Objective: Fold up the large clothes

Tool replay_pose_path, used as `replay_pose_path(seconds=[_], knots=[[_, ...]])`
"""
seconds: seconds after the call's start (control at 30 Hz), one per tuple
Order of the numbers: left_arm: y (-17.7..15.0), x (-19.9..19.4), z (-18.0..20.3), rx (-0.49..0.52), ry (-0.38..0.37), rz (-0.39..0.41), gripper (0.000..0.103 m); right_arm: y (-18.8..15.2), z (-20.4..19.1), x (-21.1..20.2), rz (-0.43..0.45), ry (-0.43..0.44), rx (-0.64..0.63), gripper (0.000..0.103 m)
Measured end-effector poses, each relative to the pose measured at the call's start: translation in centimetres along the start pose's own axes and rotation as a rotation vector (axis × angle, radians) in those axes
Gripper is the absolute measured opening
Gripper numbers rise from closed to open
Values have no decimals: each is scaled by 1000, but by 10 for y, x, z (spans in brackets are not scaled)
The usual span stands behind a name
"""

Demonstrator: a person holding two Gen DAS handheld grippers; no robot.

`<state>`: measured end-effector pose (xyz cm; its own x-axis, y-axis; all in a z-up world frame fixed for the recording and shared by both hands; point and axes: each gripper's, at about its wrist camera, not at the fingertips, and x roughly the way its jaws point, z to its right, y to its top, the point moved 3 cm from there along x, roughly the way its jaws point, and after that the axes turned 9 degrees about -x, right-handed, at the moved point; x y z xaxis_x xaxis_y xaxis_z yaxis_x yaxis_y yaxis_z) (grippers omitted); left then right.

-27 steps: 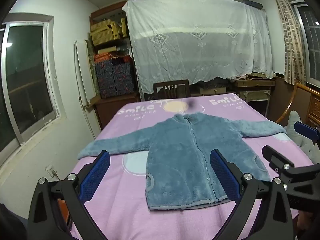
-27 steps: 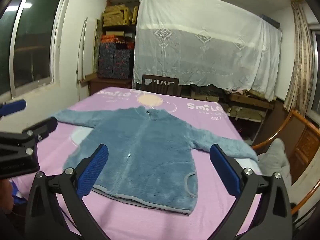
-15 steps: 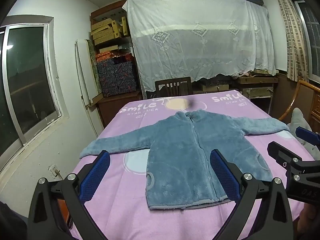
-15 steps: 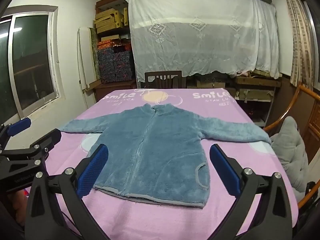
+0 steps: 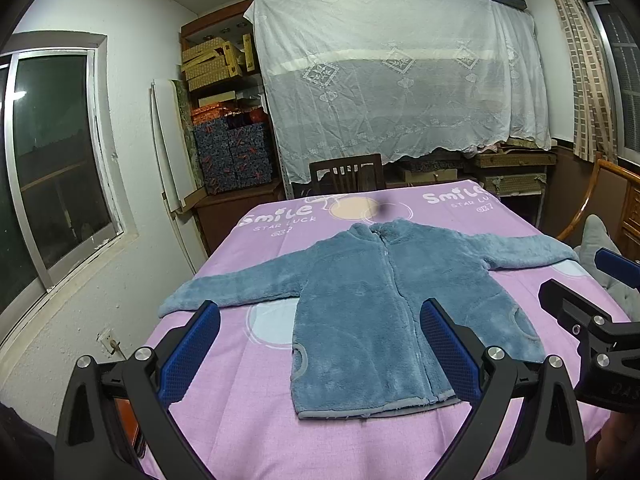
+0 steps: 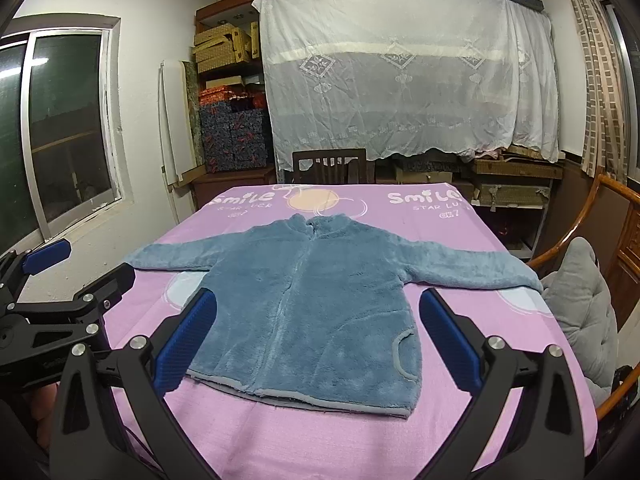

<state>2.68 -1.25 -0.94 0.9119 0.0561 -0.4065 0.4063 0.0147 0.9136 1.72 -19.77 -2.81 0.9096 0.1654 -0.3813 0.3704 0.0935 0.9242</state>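
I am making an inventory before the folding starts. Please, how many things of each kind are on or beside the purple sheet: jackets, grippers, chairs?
Jackets: 1, the jacket
Grippers: 2, the left gripper and the right gripper, both jaws open
Chairs: 1, the chair beyond the far edge
Total: 4

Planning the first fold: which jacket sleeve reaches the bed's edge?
The sleeve on the right gripper's side; its cuff meets the edge by the grey cushion.

- Fleece jacket (image 6: 316,304): thick, fuzzy blue pile, matt.
- Bedsheet (image 6: 360,436): smooth woven lilac cloth.
- Gripper fingers (image 5: 448,352): matt black plastic, textured blue pads, shiny metal bolts.
- Curtain (image 6: 400,72): sheer white lace.
- Chair (image 6: 328,166): dark wood.
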Motion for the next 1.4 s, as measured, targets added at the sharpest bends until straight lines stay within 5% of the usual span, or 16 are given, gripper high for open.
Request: replay_pose_path(seconds=[1.4], knots=[[1, -1, 0, 4, 0, 1, 100, 4, -4, -6, 9, 19, 19, 99]])
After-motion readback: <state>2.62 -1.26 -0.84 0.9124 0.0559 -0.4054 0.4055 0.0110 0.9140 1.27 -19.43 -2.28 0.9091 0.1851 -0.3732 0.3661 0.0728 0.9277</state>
